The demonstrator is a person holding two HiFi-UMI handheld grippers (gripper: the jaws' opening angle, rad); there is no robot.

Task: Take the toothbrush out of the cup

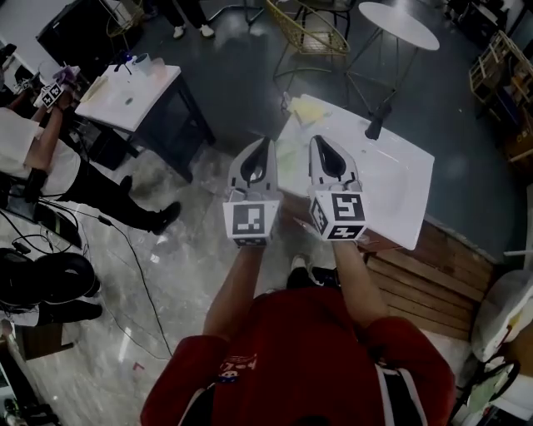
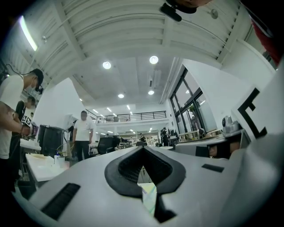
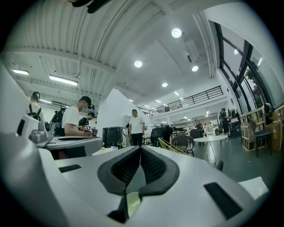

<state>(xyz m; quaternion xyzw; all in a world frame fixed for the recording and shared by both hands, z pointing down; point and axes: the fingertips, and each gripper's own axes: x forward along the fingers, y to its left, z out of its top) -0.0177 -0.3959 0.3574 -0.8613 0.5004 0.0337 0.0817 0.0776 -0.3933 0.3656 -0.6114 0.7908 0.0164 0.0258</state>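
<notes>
Both grippers are held side by side, level and pointing forward, at the near left edge of a white table. My left gripper is shut, its fingertips meeting with nothing between them. So is my right gripper, also holding nothing. A dark upright thing stands at the far side of the table, ahead and right of the right gripper; it is too small to tell whether it is the cup with the toothbrush. A pale yellow sheet lies at the table's far left corner.
A second white table with a small cup stands far left, with a person beside it. A round white table and a wire chair stand beyond. Wooden slats lie at the right. Cables run over the floor at the left.
</notes>
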